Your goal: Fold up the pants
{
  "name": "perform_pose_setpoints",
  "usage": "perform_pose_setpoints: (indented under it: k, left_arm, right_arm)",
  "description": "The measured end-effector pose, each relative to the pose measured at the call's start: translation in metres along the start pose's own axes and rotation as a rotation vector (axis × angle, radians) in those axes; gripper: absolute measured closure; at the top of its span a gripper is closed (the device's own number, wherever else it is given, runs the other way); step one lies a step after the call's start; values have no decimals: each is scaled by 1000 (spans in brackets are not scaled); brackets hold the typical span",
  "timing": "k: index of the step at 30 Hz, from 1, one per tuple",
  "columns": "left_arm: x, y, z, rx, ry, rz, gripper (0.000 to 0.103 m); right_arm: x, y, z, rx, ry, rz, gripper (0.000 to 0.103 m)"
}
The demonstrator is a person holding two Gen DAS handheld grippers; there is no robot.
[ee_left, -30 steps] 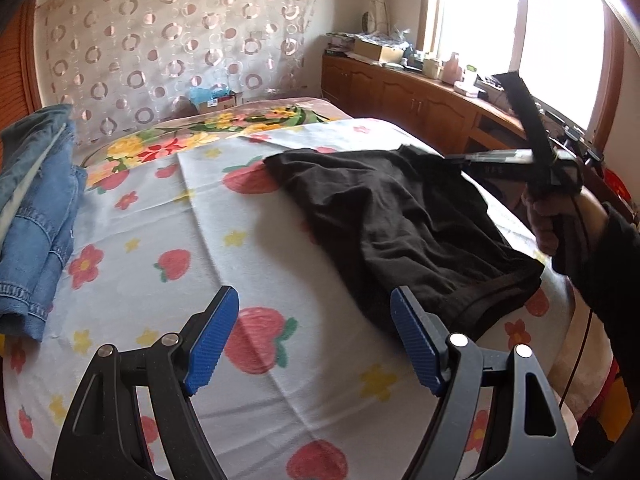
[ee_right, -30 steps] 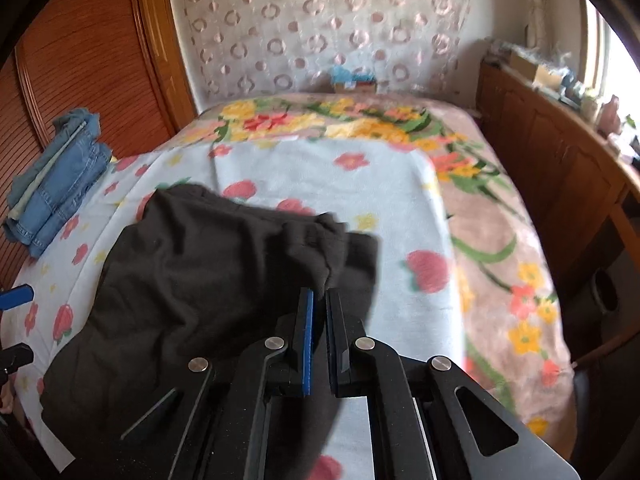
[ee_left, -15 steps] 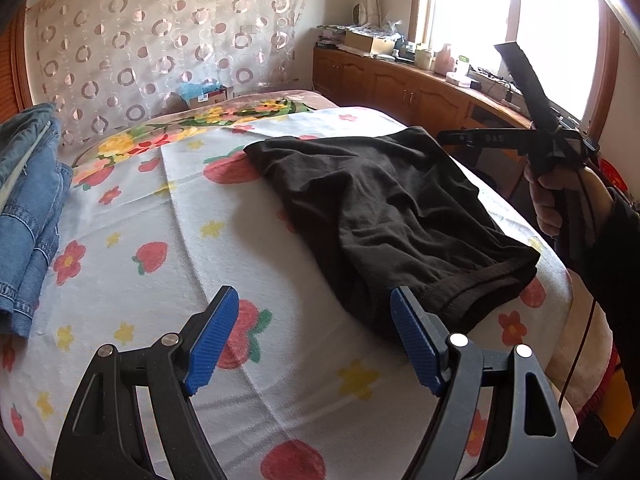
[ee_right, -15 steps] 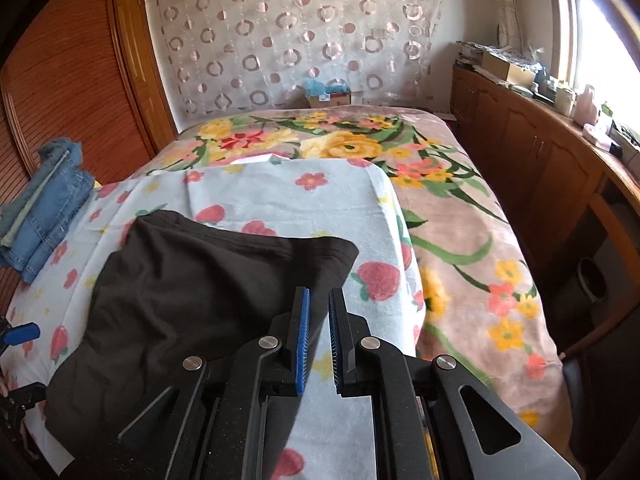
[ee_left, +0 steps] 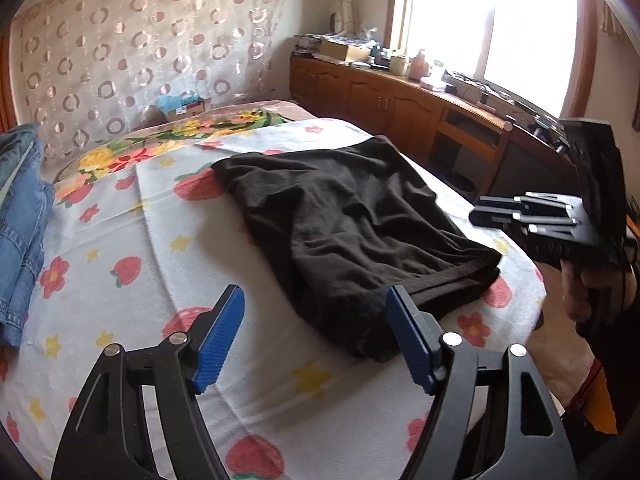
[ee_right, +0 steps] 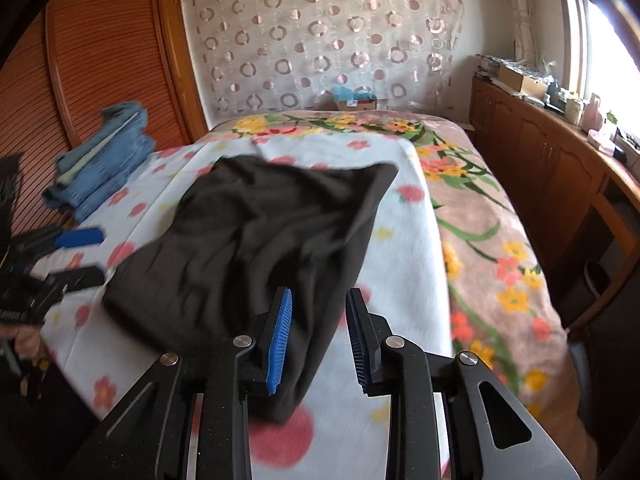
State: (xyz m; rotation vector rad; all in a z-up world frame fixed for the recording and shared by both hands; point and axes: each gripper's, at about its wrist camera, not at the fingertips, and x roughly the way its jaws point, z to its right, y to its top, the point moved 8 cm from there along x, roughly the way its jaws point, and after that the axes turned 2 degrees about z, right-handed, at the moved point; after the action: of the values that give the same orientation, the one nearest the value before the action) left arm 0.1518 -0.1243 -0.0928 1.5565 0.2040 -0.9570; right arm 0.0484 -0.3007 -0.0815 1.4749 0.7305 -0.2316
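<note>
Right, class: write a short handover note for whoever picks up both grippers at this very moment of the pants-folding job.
Left gripper: open, empty, hovering at the near edge of the black fabric pants.
Right gripper: jaws have just been opening; nothing pinched, pulled back past the pants' near corner.
Pants: lying folded over on the strawberry-print sheet, still wrinkled.
Folded blue denim jeans sit at the sheet's far-left edge.
Done: one fold laid, cloth released.
Left: probably smooth it and fold again.

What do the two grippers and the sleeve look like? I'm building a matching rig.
Both the left gripper and the right gripper have black angular frames with triangular cut-outs, silver pivot bolts and ribbed blue pads on the fingers. A thin black cable hangs at the right gripper's handle, and the person's sleeve is dark.
</note>
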Motion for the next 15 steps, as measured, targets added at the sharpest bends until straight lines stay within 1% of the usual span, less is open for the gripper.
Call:
perform_pose_setpoints:
  k: [2, 6, 7, 9, 10, 12, 13, 15]
  left_arm:
    - [2, -2, 5, 11, -8, -9, 34]
    - [9, -3, 9, 7, -25, -28, 44]
    - [11, -4, 10, 6, -31, -34, 45]
    - [16, -8, 13, 9, -43, -52, 48]
    - [18, -10, 15, 11, -47, -58, 50]
    - [20, -13, 17, 15, -59, -70, 59]
    - [21, -15, 18, 16, -63, -75, 61]
    - [21, -16, 21, 13, -75, -81, 69]
  right_arm:
    - [-6, -10, -3, 4, 19, -5, 74]
    - [-10, -21, -6, 9, 35, -18, 74]
    - [-9, -21, -6, 9, 36, -22, 75]
    - [-7, -21, -9, 11, 40, -30, 88]
    - [-7, -22, -10, 9, 48, -31, 93]
    - [-10, -19, -14, -6, 47, -21, 97]
    - [-12, -18, -14, -8, 49, -12, 97]
    - [-18, -16, -14, -3, 59, -2, 97]
